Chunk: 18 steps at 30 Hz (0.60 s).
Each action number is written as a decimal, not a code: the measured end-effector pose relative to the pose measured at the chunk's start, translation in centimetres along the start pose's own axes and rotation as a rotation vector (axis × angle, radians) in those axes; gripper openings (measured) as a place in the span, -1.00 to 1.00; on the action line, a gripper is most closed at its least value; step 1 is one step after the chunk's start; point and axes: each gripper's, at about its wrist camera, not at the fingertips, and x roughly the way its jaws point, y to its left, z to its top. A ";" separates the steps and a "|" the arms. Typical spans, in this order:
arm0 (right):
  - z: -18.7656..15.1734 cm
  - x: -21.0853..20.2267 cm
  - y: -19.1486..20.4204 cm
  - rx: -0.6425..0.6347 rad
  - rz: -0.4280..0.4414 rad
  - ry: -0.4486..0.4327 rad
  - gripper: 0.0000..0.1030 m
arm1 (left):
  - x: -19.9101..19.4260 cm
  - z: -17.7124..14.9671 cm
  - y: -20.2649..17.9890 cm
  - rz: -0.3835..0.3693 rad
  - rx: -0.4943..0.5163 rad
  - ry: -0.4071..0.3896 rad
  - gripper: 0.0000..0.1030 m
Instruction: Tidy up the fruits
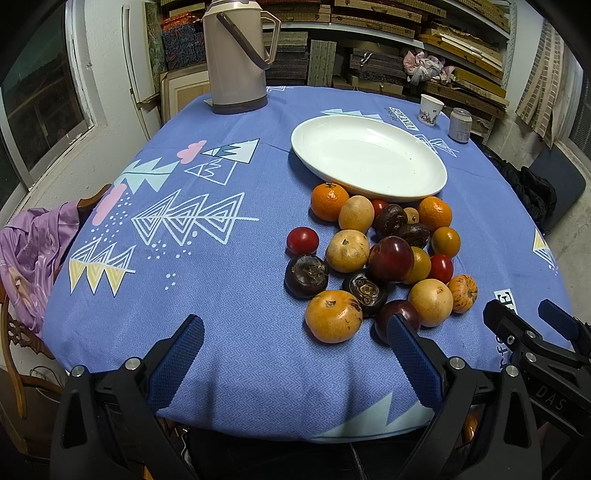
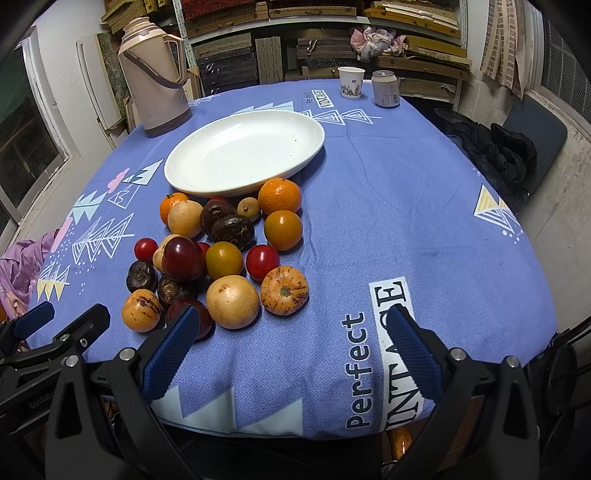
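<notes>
Left wrist view shows your left gripper [image 1: 295,343] spread wide, holding nothing. Your right gripper [image 2: 291,339] likewise gapes beside mixed round fruits [image 2: 218,254] heaped against the oval white plate [image 2: 184,162].

Shelves [image 2: 314,22] stacked with flat boxes line the back wall. A window [image 1: 33,110] sits left. A dark chair [image 2: 535,129] holds a black jacket [image 2: 495,151].
</notes>
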 end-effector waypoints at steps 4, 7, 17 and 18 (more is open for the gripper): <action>-0.1 0.2 0.0 0.006 -0.002 0.005 0.92 | 0.1 -0.1 -0.1 -0.006 0.003 0.001 0.93; -0.1 0.2 -0.1 0.008 -0.002 0.004 0.92 | 0.1 -0.2 -0.2 -0.008 0.003 0.000 0.93; 0.8 -0.1 -1.1 -0.021 -0.024 -0.031 0.92 | 0.4 1.0 0.0 -0.012 0.056 -0.011 0.93; 0.9 0.0 -1.3 -0.031 -0.022 -0.038 0.92 | 0.5 1.2 0.4 -0.011 0.051 -0.016 0.93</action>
